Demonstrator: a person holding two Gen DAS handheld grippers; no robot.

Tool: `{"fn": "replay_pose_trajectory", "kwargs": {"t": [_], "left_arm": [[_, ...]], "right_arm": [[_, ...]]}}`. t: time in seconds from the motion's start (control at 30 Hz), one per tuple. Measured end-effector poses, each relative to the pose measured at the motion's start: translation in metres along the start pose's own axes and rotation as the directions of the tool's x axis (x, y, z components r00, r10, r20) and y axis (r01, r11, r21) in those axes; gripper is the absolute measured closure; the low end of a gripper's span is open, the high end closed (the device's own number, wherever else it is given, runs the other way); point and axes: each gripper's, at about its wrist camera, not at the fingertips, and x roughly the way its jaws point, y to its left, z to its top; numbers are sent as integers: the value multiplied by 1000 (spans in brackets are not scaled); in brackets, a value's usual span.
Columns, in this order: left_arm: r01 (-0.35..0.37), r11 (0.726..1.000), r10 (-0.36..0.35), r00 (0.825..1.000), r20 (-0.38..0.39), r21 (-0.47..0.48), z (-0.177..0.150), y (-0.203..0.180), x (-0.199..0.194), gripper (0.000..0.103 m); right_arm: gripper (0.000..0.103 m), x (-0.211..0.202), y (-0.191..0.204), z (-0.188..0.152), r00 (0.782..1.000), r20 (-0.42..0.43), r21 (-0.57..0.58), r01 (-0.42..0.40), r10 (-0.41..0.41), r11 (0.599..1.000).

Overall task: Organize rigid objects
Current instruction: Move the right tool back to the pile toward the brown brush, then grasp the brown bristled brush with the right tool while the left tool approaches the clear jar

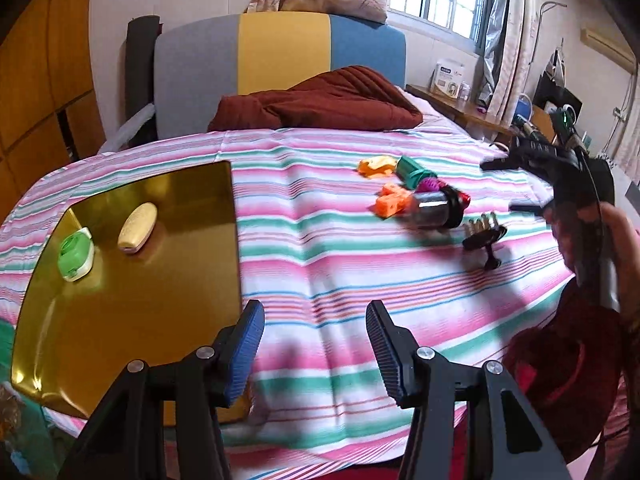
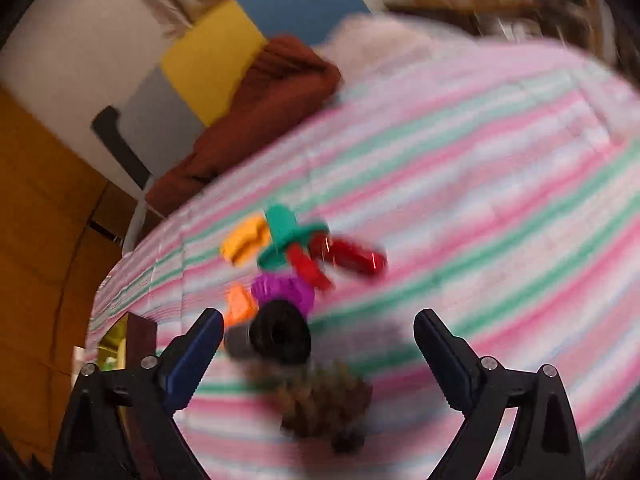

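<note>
Bed (image 1: 320,240) with striped pink-green-white sheet carries everything. Gold tray (image 1: 132,280) sits at the bed's near left corner; on it, toward its far left part, a green-and-white oval case (image 1: 75,255) and a cream oval piece (image 1: 137,227), close together but apart. Loose cluster of rigid objects lies toward the right half of the bed, well apart from the tray: yellow-orange piece (image 1: 376,166), teal cylinder (image 1: 412,170), orange block (image 1: 390,200), purple ribbed piece (image 2: 282,290), dark jar with black lid (image 1: 436,210), red pieces (image 2: 348,258), and, nearest the near edge, a brown toothed clip on a black base (image 1: 482,232). Several of the cluster items touch; exact contacts not resolvable. Left tongs (image 1: 316,350) released, nothing between the pads, hovering over bare sheet at the near edge, just beside the tray's right rim. Right tongs (image 2: 318,350) spread wide and empty, held in a hand (image 1: 616,256) above the cluster; right wrist view heavily blurred, jar lid and clip lie below between the fingers, untouched. Rust-brown quilt (image 1: 320,100) bunched at the far edge against the headboard (image 1: 280,56).
</note>
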Motion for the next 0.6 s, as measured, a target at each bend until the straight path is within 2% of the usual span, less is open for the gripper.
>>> {"fn": "replay_pose_trajectory", "kwargs": {"t": [0.07, 0.13, 0.2, 0.23, 0.27, 0.3, 0.33, 0.47, 0.6], "left_arm": [[-2, 1000, 2, 1000, -4, -5, 5, -2, 3, 49], [6, 1000, -6, 1000, -8, -19, 9, -4, 7, 49], [15, 1000, -15, 1000, -8, -27, 11, -7, 8, 49], [19, 1000, -19, 1000, -10, -23, 13, -10, 9, 49], [22, 1000, -22, 1000, -12, -15, 14, -13, 10, 49], [26, 1000, -26, 1000, -13, -4, 15, -17, 10, 49], [28, 1000, -28, 1000, -13, 7, 16, -20, 10, 49], [30, 999, -30, 999, -12, 19, 22, -27, 14, 49], [35, 999, -35, 999, -28, 4, 34, -36, 30, 49]], "right_arm": [[6, 8, 3, -10, 991, -132, 24, 32, -29, 999], [6, 16, 9, -21, 977, -205, -27, 60, -64, 998], [8, 25, 15, -28, 971, -211, -95, 95, -113, 991], [18, 32, 21, -32, 964, -214, -150, 126, -156, 981], [26, 38, 23, -33, 960, -221, -173, 133, -170, 976], [40, 44, 21, -31, 959, -234, -186, 116, -159, 976], [44, 50, 24, -32, 961, -241, -193, 91, -137, 977], [52, 51, 27, -32, 974, -189, -218, 80, -123, 973], [55, 43, 4, -17, 987, -128, -127, 86, -102, 988]]}}
